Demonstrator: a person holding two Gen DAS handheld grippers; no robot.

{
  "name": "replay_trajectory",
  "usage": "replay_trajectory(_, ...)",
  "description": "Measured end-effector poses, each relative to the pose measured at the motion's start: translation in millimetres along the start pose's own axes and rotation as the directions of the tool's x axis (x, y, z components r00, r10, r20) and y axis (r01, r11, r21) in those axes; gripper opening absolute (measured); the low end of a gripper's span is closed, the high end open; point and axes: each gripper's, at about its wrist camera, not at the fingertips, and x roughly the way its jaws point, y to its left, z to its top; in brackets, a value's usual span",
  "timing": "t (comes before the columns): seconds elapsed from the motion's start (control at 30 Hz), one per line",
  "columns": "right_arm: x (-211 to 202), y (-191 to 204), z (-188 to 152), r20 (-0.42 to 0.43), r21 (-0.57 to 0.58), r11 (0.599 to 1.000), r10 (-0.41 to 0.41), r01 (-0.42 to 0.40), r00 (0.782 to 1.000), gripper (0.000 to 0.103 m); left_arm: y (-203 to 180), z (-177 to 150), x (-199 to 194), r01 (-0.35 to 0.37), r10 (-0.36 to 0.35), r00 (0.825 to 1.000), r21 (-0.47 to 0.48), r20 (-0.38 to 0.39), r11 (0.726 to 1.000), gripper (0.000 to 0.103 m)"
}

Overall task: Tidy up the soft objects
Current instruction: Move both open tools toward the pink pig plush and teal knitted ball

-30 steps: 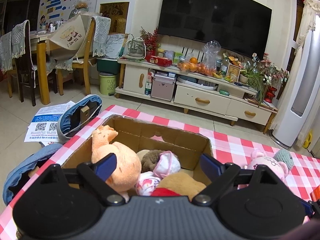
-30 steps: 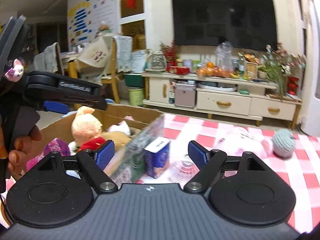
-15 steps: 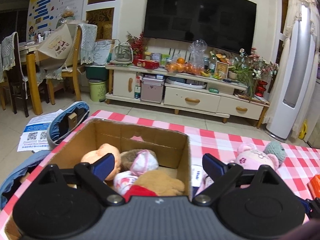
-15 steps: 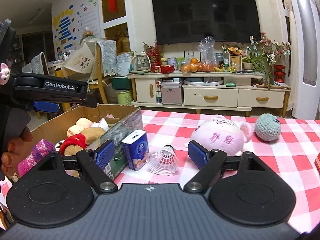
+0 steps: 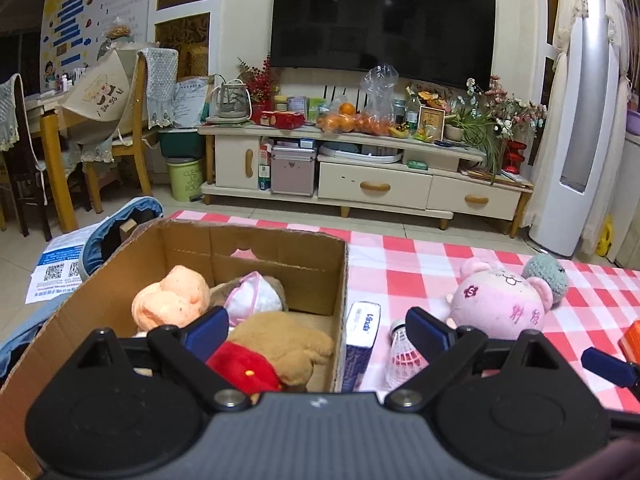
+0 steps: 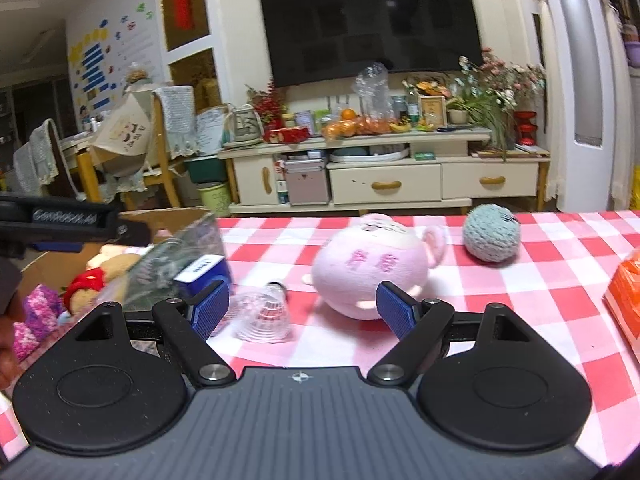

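Note:
A cardboard box on the checked table holds several soft toys: an orange plush, a pink-and-white one and a brown bear in red. My left gripper hangs open over the box's right wall, holding nothing. A pink round plush and a grey-blue knitted ball lie on the cloth to the right; both also show as the pink plush and ball in the left wrist view. My right gripper is open just in front of the pink plush.
A blue-and-white small carton and a shuttlecock stand beside the box. An orange packet lies at the table's right edge. Beyond the table are a TV cabinet, chairs and a white floor unit.
Both grippers have swung to the right. The box has slid left in both views, and the pink plush and knitted ball now sit closer to the right gripper.

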Motion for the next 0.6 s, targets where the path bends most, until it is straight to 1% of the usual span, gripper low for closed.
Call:
replay_trajectory(0.2, 10.4, -25.5, -0.6, -0.026, 0.105, 0.994, -0.025, 0.028, 0.999, 0.101, -15.2, 1.7, -3.3, 0.024, -0.026, 0.999, 0.038, 0.028, 0.999, 0.095)
replay_trajectory(0.43, 17.0, -48.1, 1.2, -0.022, 0.16, 0.984, -0.077, 0.08, 0.997, 0.101, -37.6, -1.4, -1.3, 0.062, -0.064, 0.998, 0.092, 0.02, 0.994, 0.095)
replay_trajectory(0.6, 19.5, -63.3, -1.7, -0.021, 0.197, 0.972, -0.128, 0.13, 0.992, 0.101, -56.9, -6.0, 2.8, 0.096, -0.098, 0.995, 0.145, 0.003, 0.985, 0.095)
